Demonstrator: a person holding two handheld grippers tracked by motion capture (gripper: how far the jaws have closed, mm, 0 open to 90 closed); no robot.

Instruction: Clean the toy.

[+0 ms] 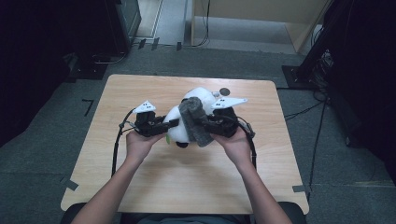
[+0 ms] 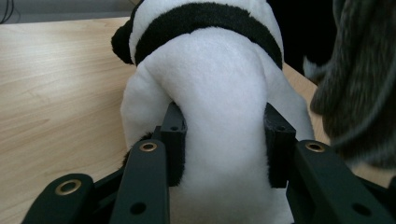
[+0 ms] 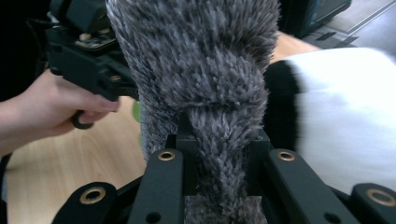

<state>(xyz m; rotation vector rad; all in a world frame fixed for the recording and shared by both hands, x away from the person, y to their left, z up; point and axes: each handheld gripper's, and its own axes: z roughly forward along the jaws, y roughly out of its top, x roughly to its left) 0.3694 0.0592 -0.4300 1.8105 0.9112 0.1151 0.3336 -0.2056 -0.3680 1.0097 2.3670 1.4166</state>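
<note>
- No brand, label or readable writing is showing on the plush panda (image 1: 183,128), the grey furry cloth (image 1: 195,122) or either tool.
- The left tool (image 1: 172,124) is clamping the panda's white body, its pads (image 2: 173,135) pressing into the plush on both sides.
- The right tool (image 1: 201,122) is pinching a bunched fold of the grey furry cloth, which is draping over the panda.
- Both things are sitting above the middle of the tabletop (image 1: 140,186), held between the person's hands.
- The tabletop is pale wood grain; a small dark round object (image 1: 225,91) is lying near its far edge.
- Grey carpet (image 1: 42,154) is surrounding it, with cables (image 1: 317,135) trailing and tape marks (image 1: 88,106) on the floor.
</note>
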